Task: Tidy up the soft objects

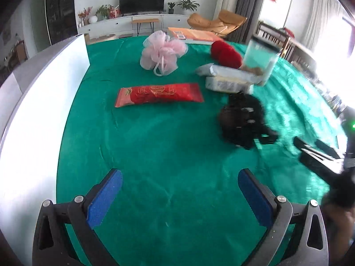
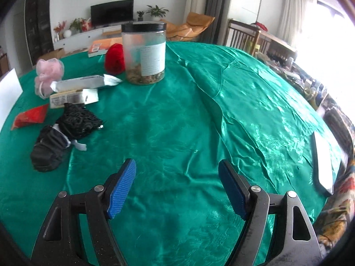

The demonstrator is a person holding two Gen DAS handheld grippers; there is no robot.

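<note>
Left gripper [image 1: 179,196] jaws spread wide, nothing between blue pads, only shiny green tablecloth [image 1: 166,146] below. Right gripper [image 2: 177,187] likewise open, empty. Ahead of left gripper: flat red foil packet [image 1: 158,94]; beyond it pink mesh bath pouf [image 1: 163,53]. Ahead-left of right gripper: crumpled black fabric bundle [image 2: 64,133]; farther ahead, upright clear plastic jar with black lid [image 2: 144,53].

A round table [image 2: 221,110] under a shiny green cloth fills the foreground. Beyond it, a dark television [image 1: 142,1] stands on a long white cabinet [image 1: 124,23] against the white far wall, with potted plants [image 1: 187,4] beside it. Right of the television sit a tan lounge chair [image 1: 218,22], grey curtains [image 1: 249,6] and a bright, overexposed window [image 2: 330,51].
</note>
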